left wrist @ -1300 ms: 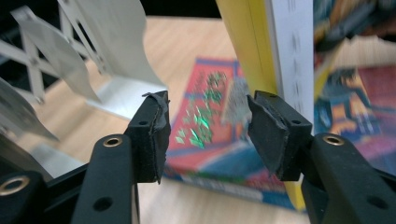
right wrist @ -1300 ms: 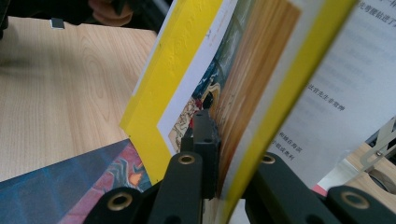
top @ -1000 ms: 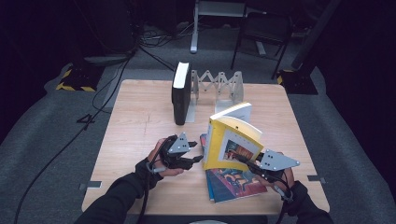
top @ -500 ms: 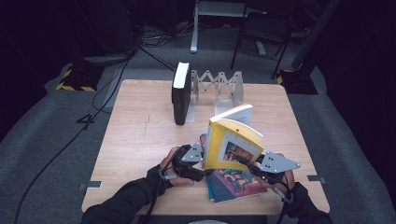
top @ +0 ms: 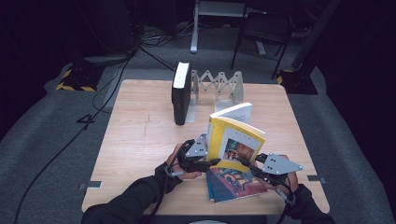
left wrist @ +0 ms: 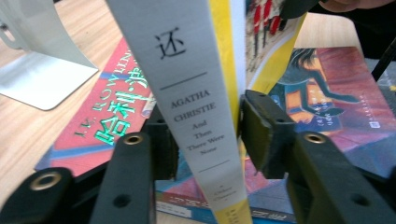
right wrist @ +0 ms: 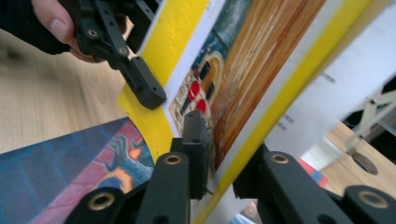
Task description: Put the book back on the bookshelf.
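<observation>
Two grippers clamp yellow-and-white paperback book (top: pixel 235 142), tilted upright above colourful paperback (top: pixel 231 183) lying flat at table's near edge: left gripper (left wrist: pixel 208 140) on spine, reading "AGATHA CHRISTIE And Then There Were None"; right gripper (right wrist: pixel 223 158) on cover edge.

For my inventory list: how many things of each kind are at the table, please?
Books: 3 (black book, yellow book, flat colourful book)
Rack: 1
Claws: 2 (left claw, right claw)
Total: 6

Yellow book (left wrist: pixel 201 93) spine: "AGATHA CHRISTIE / And Then There Were None" (plus char. "还").
</observation>
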